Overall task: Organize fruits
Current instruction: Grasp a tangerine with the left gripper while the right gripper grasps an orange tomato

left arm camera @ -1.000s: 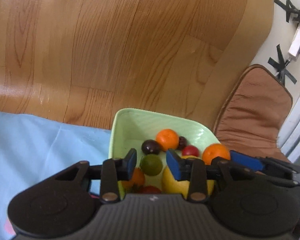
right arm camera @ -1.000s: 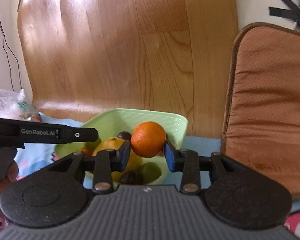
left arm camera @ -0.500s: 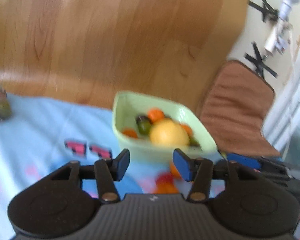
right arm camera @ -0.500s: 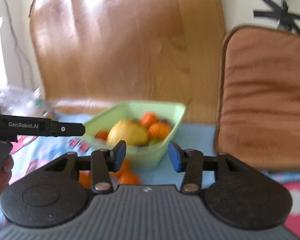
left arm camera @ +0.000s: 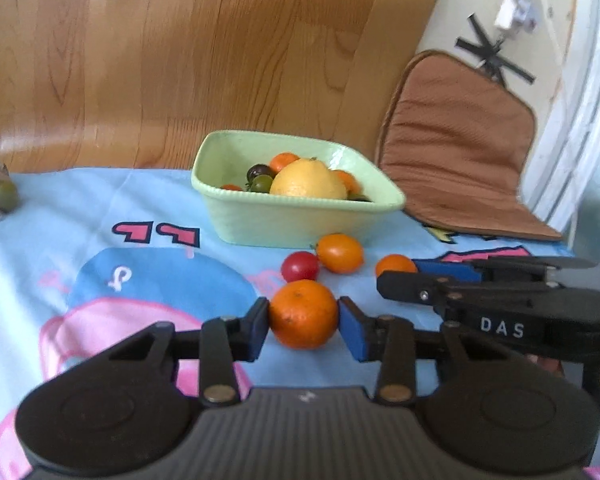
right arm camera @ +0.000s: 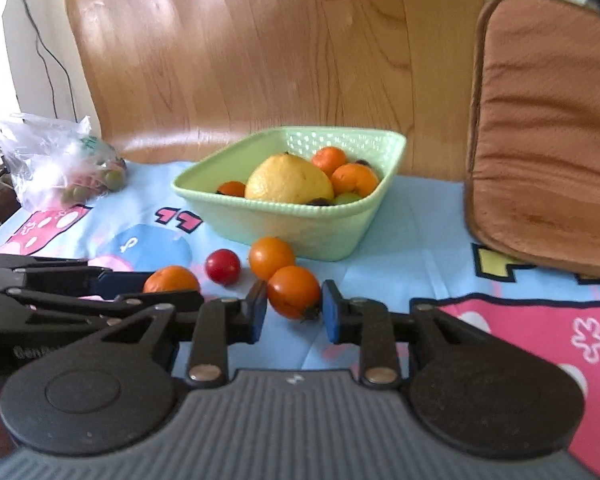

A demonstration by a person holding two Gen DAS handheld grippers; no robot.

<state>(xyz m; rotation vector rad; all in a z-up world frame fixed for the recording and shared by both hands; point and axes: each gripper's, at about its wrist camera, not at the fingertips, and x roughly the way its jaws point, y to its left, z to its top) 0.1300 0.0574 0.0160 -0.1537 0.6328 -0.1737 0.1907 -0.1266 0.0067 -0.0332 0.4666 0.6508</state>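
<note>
Both sets of jaws are closing, the left gripper (left arm camera: 303,322) around a mandarin (left arm camera: 303,314) and the right gripper (right arm camera: 294,312) around an orange tomato (right arm camera: 293,291), readying both for the green basket (right arm camera: 300,224).

A pale green basket (left arm camera: 296,220) at frame centre holds a lemon (left arm camera: 308,180) and small fruits; four loose fruits lie below it.
</note>
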